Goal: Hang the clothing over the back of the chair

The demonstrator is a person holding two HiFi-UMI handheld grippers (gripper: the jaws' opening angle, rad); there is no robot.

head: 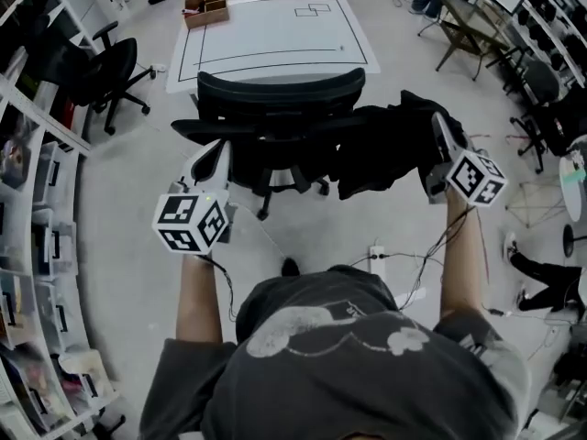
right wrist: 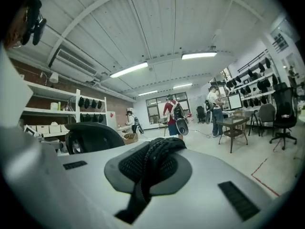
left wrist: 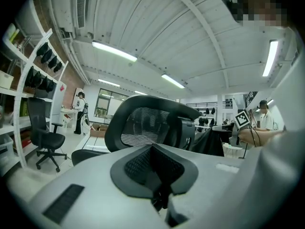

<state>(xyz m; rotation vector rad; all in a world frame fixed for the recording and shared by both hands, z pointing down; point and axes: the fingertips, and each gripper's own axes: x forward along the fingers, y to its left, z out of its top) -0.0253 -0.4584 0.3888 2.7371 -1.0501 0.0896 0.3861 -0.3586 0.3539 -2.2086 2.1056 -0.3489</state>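
Observation:
A black mesh-backed office chair [head: 280,94] stands in front of me with its seat toward me. The black clothing [head: 385,154] hangs in a bunch over the chair's right side and stretches left above the seat. My right gripper [head: 438,136] is shut on it, and a thick knitted fold [right wrist: 159,149] bulges out of the pads. My left gripper [head: 220,154] is by the chair's left armrest, its pads [left wrist: 138,168] pressed together with a thin dark fold between them. From the left gripper view the chair back [left wrist: 143,123] is close ahead, with the clothing [left wrist: 212,140] dangling to its right.
A white table [head: 266,39] with a wooden box [head: 205,7] stands behind the chair. Another black chair [head: 105,71] and storage shelves [head: 37,200] line the left. A power strip [head: 376,255] with cables lies on the floor. Folding tables and people are at the far right.

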